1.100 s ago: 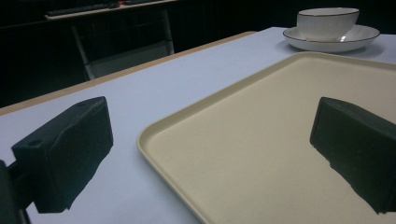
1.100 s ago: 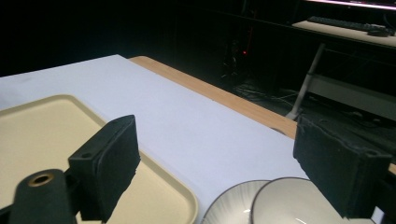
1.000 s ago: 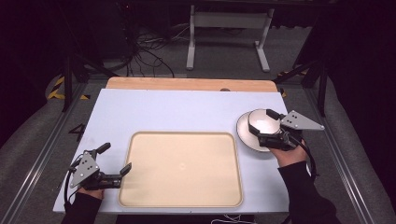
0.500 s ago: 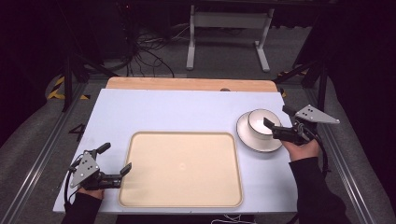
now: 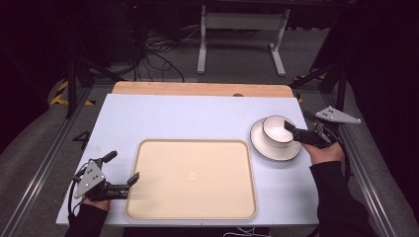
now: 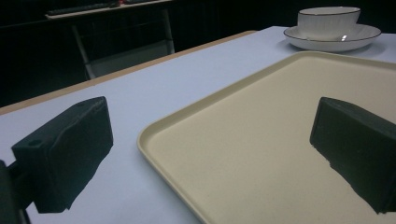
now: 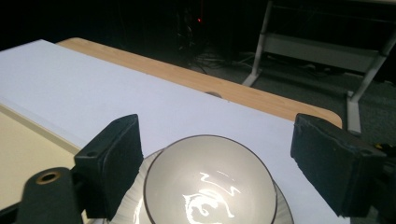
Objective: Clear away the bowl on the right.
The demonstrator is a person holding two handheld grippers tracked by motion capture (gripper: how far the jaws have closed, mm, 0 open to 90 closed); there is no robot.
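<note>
The right claw lies level at the right edge of the desk, held from behind by the right hand, pointing left at the white bowl. Its jaws stand wide, having just narrowed a little, the bowl between them, untouched. The bowl sits on a saucer, right of the beige tray. The left claw rests low at the tray's left edge, jaws wide and empty

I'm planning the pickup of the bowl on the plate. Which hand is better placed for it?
Right. The right gripper hovers at the bowl, its open fingers flanking it. The left gripper sits by the tray, far across the table.
</note>
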